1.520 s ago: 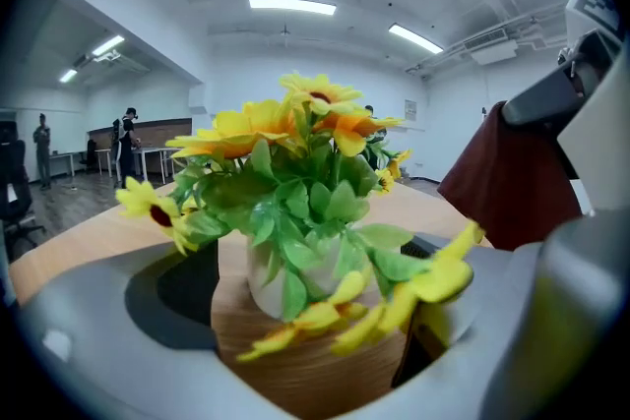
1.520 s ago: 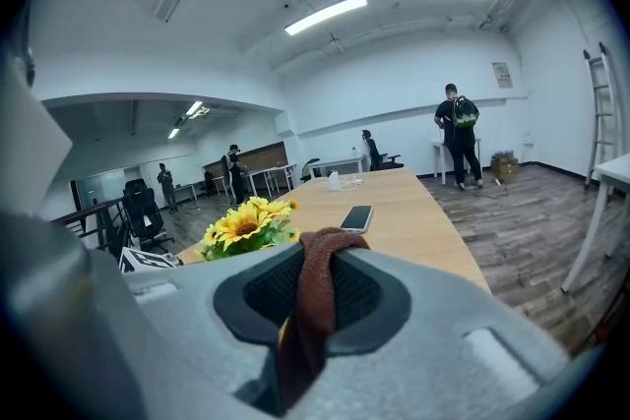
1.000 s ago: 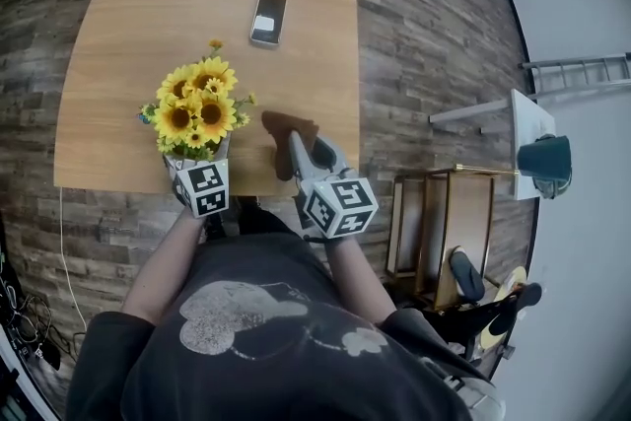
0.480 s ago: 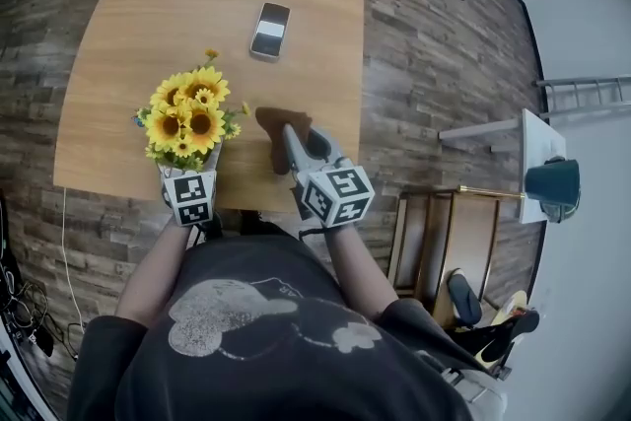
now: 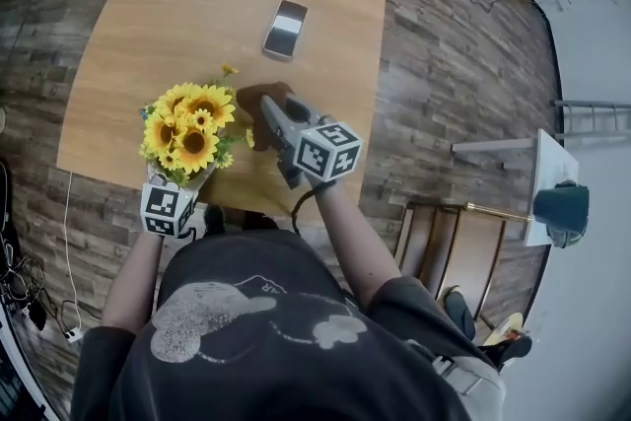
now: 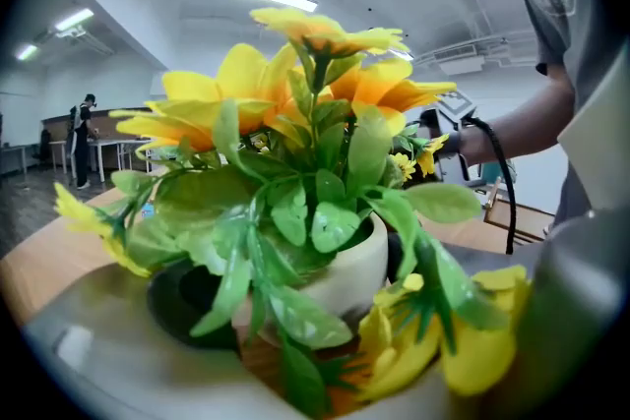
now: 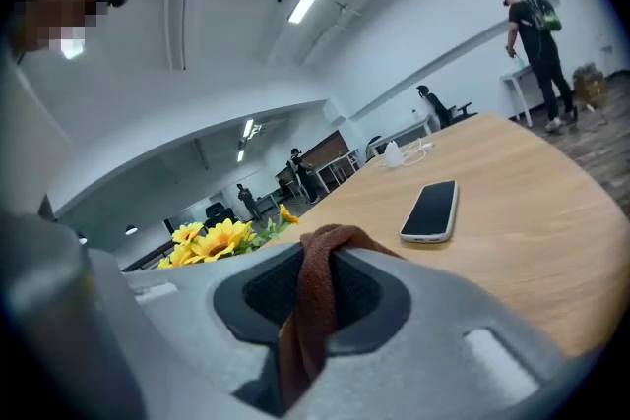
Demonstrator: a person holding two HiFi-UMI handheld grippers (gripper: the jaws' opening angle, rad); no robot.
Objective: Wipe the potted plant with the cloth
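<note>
Pinched the cloth [image 5: 252,98] in the right gripper [image 5: 272,116], clamped the potted plant [image 5: 189,126], just left of it, in the left gripper [image 5: 175,186]. Likely risked wrenching it loose with a hard swipe.

The potted plant [image 5: 189,131] has yellow blooms with dark centres and green leaves. Its pot [image 6: 356,261] looks cream, though leaves cover much of it. The cloth [image 7: 313,295] is rust brown. The right tool [image 5: 272,110] is grey, and its cube [image 5: 328,151] is black-and-white. The tabletop [image 5: 187,5] is pale wood grain.
</note>
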